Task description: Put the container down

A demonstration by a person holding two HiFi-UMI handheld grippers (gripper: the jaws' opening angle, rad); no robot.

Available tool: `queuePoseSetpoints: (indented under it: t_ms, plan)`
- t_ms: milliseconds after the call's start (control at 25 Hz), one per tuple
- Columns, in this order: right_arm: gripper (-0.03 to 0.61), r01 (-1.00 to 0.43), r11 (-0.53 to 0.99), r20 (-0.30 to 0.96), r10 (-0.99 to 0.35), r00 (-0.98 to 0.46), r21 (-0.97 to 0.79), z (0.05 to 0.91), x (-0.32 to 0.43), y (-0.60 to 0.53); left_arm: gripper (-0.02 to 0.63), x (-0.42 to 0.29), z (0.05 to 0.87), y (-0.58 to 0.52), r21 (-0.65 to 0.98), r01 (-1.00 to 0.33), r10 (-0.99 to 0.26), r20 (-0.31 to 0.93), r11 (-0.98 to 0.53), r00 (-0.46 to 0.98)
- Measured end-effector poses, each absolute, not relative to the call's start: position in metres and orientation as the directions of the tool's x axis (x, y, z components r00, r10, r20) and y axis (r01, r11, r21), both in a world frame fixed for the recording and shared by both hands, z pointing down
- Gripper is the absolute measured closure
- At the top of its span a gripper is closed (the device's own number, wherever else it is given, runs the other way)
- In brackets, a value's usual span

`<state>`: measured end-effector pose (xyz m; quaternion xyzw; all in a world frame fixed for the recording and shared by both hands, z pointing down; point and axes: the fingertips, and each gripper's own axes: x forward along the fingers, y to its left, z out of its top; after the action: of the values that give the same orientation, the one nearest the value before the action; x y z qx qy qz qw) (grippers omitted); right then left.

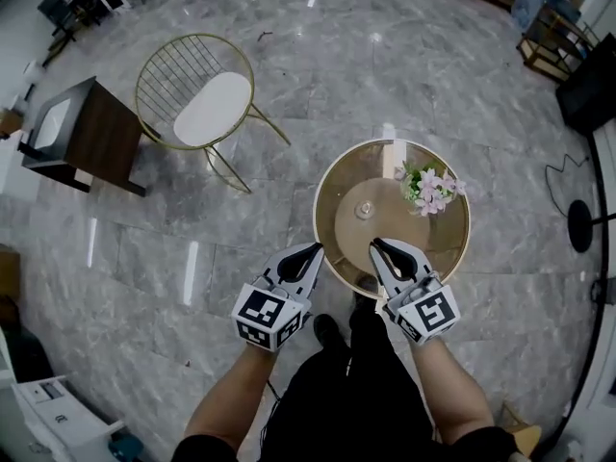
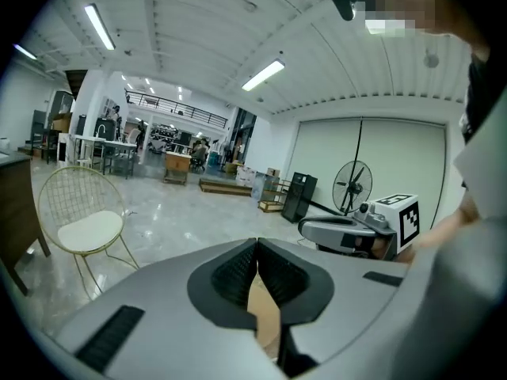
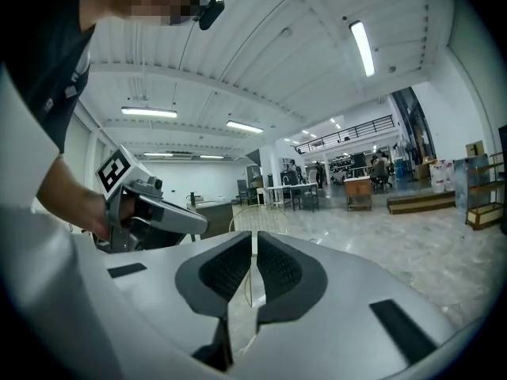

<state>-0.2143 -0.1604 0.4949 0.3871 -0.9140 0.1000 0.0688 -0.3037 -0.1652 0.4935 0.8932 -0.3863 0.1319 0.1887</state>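
A small clear container stands near the middle of the round glass table, apart from both grippers. My left gripper hangs just off the table's front left rim, its jaws shut and empty. My right gripper is over the front rim, a short way in front of the container, with its jaws together and nothing between them. In the left gripper view the left gripper has its pads touching, and the right gripper shows beside it. In the right gripper view the right gripper shows only a thin slit between its pads.
A pot of pink flowers stands on the table's right side. A gold wire chair with a white seat and a dark wooden side table are at the left. A fan stand is on the floor at the right.
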Motion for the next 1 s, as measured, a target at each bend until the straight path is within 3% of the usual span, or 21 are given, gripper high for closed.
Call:
queuePoseSetpoints:
  t_ms: [320, 480, 800, 1000]
  plan:
    - [0.563, -0.693, 0.708, 0.135, -0.68, -0.721, -0.137, 0.388, -0.185, -0.114, 0.597, -0.285, 0.394, -0.123, 0.134, -0.716, -0.656, 0.314, -0.685, 0.686]
    - [0.565, -0.645, 0.745, 0.069, -0.644, -0.762, -0.169, 0.341, -0.158, -0.092, 0.597, -0.276, 0.362, -0.107, 0.046, -0.774, -0.722, 0.329, -0.631, 0.609]
    - [0.566, -0.555, 0.811, 0.002, -0.565, -0.825, -0.186, 0.289, -0.091, -0.068, 0.597, -0.239, 0.309, -0.086, -0.005, -0.83, -0.801, 0.266, -0.557, 0.536]
    - [0.566, -0.578, 0.8, -0.002, -0.586, -0.81, -0.162, 0.279, -0.061, -0.065, 0.597, -0.207, 0.283, -0.082, -0.007, -0.824, -0.812, 0.173, -0.567, 0.558]
